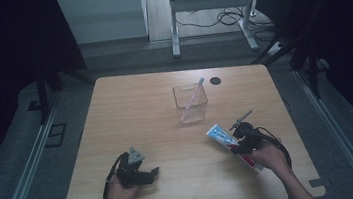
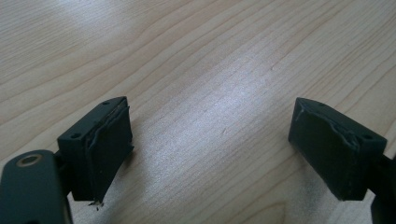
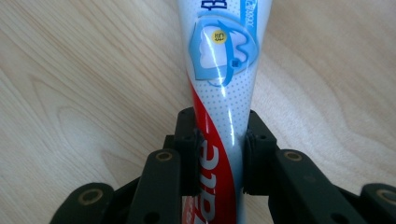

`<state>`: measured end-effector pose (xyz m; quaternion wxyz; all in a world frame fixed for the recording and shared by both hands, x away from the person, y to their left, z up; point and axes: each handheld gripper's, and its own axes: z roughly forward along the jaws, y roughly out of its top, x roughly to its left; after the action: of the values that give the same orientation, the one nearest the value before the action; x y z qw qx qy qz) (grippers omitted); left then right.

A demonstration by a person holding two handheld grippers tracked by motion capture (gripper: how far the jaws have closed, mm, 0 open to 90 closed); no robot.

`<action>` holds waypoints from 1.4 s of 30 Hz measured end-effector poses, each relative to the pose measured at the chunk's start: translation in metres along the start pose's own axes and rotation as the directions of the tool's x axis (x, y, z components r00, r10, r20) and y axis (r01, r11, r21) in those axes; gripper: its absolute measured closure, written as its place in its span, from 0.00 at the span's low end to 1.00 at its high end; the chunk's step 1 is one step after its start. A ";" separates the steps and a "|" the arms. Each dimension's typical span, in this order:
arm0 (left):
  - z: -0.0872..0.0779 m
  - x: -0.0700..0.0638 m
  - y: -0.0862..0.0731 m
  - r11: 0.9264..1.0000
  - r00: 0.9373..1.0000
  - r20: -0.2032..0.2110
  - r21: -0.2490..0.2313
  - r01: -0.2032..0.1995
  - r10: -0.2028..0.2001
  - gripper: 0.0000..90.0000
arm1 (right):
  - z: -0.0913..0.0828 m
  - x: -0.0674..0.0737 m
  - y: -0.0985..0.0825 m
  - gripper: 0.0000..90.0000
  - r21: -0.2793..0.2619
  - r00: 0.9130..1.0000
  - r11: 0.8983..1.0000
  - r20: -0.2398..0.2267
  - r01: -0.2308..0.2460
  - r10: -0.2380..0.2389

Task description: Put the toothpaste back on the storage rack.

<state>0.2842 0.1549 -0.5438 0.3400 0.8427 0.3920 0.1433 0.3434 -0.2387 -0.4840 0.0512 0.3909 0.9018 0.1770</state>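
Two hand-held grippers: both at the near edge of the desk (image 1: 129, 100), each in one of the person's hands.
Right hand-held gripper (image 1: 241, 140): clamped on the toothpaste tube (image 1: 220, 135); in the right gripper view both black pads press the tube's flanks (image 3: 219, 158), with no gap on either side.
Toothpaste tube: white, red and blue, lying on the desk's right near part, its flat broad end pointing away from the person toward the middle of the desk; the grip sits on its narrower red-lettered part.
Left hand-held gripper (image 1: 145, 175): jaws spread wide with bare wood between them (image 2: 210, 144); it rests low over the desk's left near part, well apart from the tube.
Clear cup (image 1: 191, 103): stands upright past the tube, near the desk's centre, apart from both grippers.
Toothbrush (image 1: 193, 96): pale pink and blue, leaning inside the cup, its head above the rim.
Dark round hole (image 1: 215, 80): in the desk surface, just beyond the cup.
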 end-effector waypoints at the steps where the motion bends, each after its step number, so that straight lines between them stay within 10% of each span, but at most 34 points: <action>1: 0.000 0.000 0.000 1.000 1.000 0.000 0.000 0.000 0.000 0.15 | -0.002 0.000 0.000 0.80 -0.014 1.000 1.000 -0.003 -0.002 0.002; 42: 0.000 0.000 0.000 1.000 1.000 -0.001 0.001 -0.004 0.004 0.15 | -0.043 0.005 0.023 0.80 -0.334 0.990 0.941 -0.141 -0.060 0.014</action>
<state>0.2842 0.1551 -0.5436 0.3390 0.8438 0.3903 0.1441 0.3462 -0.2327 -0.4358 0.0521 0.3802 0.8520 0.3561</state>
